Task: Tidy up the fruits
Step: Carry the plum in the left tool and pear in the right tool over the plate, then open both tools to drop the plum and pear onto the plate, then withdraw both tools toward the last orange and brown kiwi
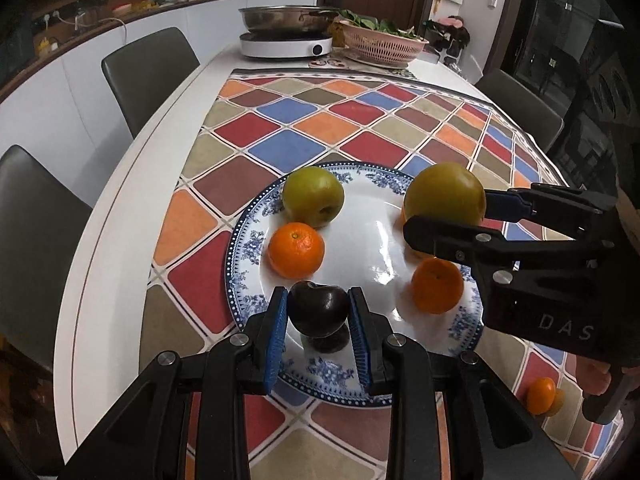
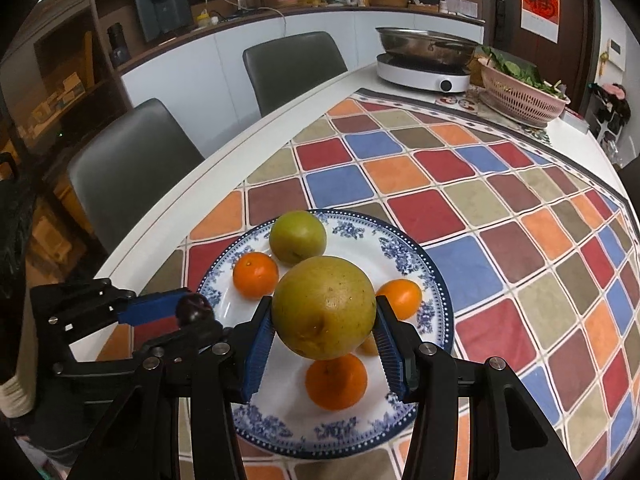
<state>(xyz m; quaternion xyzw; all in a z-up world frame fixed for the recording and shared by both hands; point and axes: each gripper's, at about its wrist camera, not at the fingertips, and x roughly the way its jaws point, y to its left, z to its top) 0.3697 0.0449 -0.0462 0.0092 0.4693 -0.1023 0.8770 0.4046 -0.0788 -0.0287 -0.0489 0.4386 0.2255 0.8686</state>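
Observation:
A blue-and-white plate point(image 1: 248, 240) point(image 2: 432, 280) lies on the checkered tablecloth. On it sit a green pear point(image 1: 313, 196) point(image 2: 298, 237) and oranges point(image 1: 296, 250) point(image 1: 437, 286) point(image 2: 256, 275) point(image 2: 336, 382) point(image 2: 400, 298). My left gripper point(image 1: 318, 312) point(image 2: 188, 312) is shut on a dark plum point(image 1: 318, 309) point(image 2: 195, 307), held just above the plate's near rim. My right gripper point(image 2: 324, 334) point(image 1: 444, 212) is shut on a large yellow-green pear point(image 2: 324, 308) point(image 1: 444, 196), held above the plate's right side.
One more orange point(image 1: 541, 395) lies on the cloth right of the plate. At the table's far end stand an induction cooker with a steel pan point(image 1: 286, 20) point(image 2: 428, 46) and a pink colander of greens point(image 1: 382, 42) point(image 2: 520, 88). Grey chairs point(image 1: 150, 68) point(image 2: 132, 168) line the left edge.

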